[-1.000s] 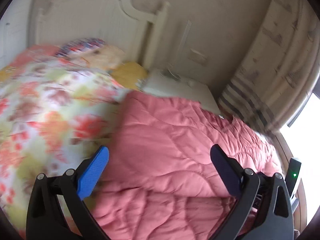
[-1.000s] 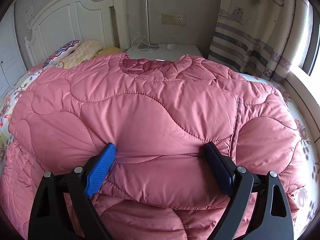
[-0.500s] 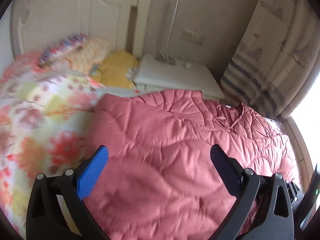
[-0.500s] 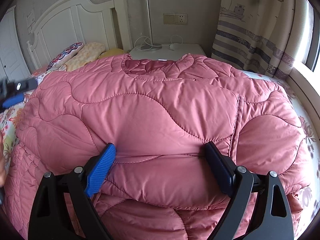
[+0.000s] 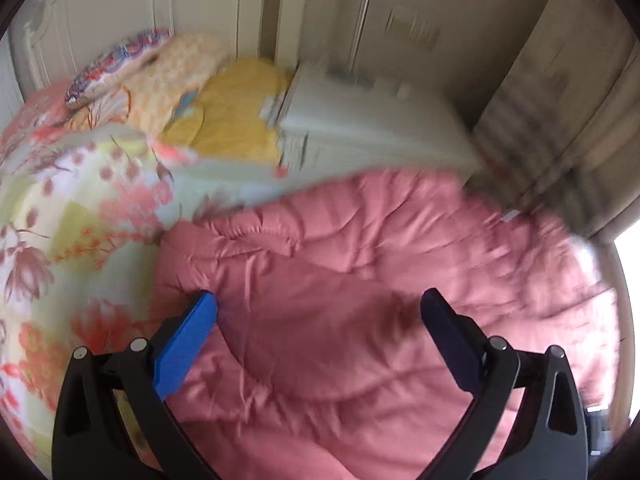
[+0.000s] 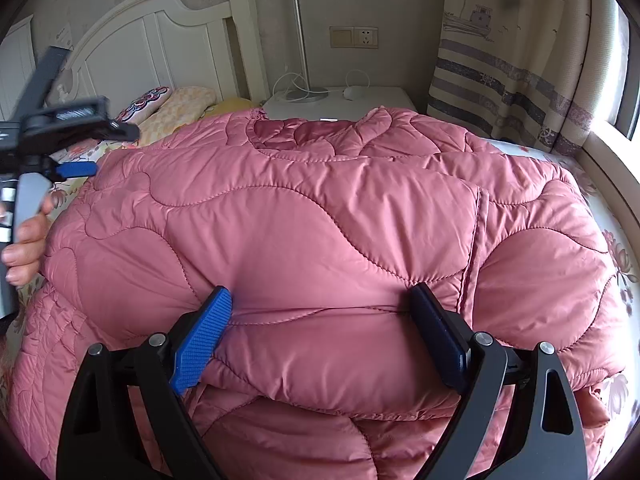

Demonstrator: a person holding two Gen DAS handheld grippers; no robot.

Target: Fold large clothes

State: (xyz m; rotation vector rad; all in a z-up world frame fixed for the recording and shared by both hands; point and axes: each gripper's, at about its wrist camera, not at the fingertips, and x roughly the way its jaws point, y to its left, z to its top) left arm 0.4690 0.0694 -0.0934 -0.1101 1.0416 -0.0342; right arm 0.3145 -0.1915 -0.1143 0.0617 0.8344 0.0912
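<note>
A large pink quilted coat (image 6: 320, 208) lies spread over the bed with its collar toward the nightstand, its lower part folded up into a puffy roll. My right gripper (image 6: 320, 294) is open, its blue fingertips dimpling that roll on either side. My left gripper (image 5: 318, 300) hangs open over the coat's left edge (image 5: 180, 264), nothing pinched between its pads. In the right wrist view the left gripper comes in from the far left, one blue finger (image 6: 76, 169) above the coat's left shoulder, with a hand (image 6: 24, 248) on its handle.
A floral bedspread (image 5: 60, 220) covers the bed left of the coat. Pillows (image 6: 176, 108) lean on the white headboard (image 6: 160, 40). A white nightstand (image 6: 360, 98) with a lamp pole and cables stands behind the collar. A striped curtain (image 6: 512, 80) and window ledge are on the right.
My left gripper swung from over the floral bedspread toward the coat's left edge and dipped lower; it now shows in the right wrist view. The right gripper and coat stayed still.
</note>
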